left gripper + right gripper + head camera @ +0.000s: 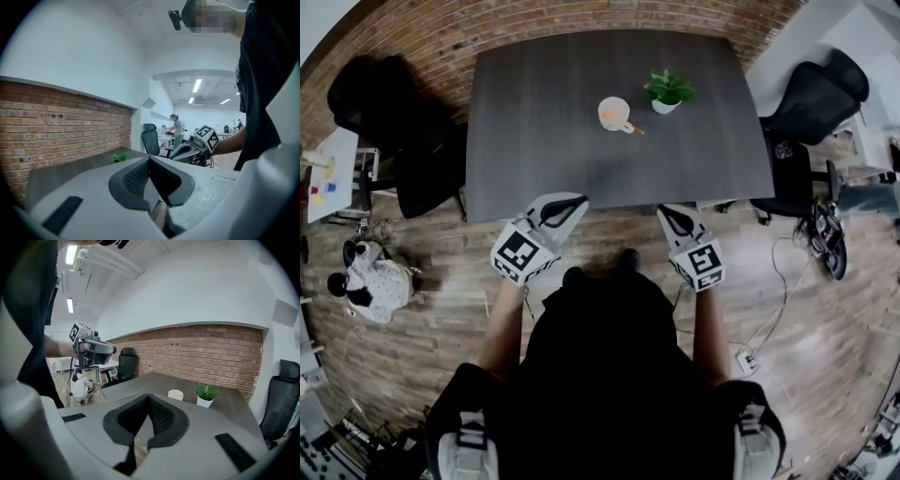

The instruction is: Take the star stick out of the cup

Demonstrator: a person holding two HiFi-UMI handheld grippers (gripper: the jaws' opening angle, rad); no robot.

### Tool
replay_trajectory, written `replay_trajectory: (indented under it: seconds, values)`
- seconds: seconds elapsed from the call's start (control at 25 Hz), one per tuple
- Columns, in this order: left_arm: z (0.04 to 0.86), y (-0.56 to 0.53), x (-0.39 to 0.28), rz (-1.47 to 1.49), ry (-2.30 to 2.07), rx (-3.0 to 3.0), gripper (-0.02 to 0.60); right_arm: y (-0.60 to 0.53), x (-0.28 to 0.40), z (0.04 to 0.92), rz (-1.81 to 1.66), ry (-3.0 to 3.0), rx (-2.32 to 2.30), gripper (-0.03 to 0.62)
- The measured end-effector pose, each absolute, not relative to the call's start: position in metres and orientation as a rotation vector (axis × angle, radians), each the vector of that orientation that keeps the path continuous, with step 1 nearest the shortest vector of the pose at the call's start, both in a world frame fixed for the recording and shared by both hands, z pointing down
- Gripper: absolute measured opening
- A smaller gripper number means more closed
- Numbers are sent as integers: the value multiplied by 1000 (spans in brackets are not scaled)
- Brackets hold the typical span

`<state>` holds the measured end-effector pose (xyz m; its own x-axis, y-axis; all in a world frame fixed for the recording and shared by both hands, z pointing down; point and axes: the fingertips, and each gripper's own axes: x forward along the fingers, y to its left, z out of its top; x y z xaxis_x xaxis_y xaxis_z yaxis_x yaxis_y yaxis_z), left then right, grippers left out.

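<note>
**Two closed grippers, both well short of the cup**

Both sets of jaws are closed. The left gripper (574, 201) has its jaws pressed together at the tips with nothing between them. The right gripper (667, 212) is the same, with its jaws together and empty. Each is well apart from the cup (614, 113), on the person's side of it, at the near edge of the table (544, 159).

The cup stands upright on the dark tabletop. The stick (635, 128) shows only as a short orange bit jutting from the cup's rim on the near right side, leaning outward. Its star is too small to make out.

A plant (667, 91) in a white pot stands just beside the cup, to the right and slightly farther back. A brick wall (516, 28) runs beyond the cup. A black chair (811, 98) stands well to the cup's right, off the table, and another (384, 122) stands well to its left.
</note>
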<state>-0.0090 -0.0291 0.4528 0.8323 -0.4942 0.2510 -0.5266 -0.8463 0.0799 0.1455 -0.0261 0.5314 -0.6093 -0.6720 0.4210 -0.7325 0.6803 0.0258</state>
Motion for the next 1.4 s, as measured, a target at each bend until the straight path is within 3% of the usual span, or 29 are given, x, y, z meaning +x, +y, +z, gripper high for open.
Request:
replay_trajectory:
  seconds: [0.76, 1.4]
  values:
    - [465, -11, 12, 321, -1196, 2661, 2, -71, 179, 551, 144, -2574, 778, 0]
    - [466, -88, -13, 292, -1038, 2727, 2, -118, 144, 546, 188, -2507, 865, 0]
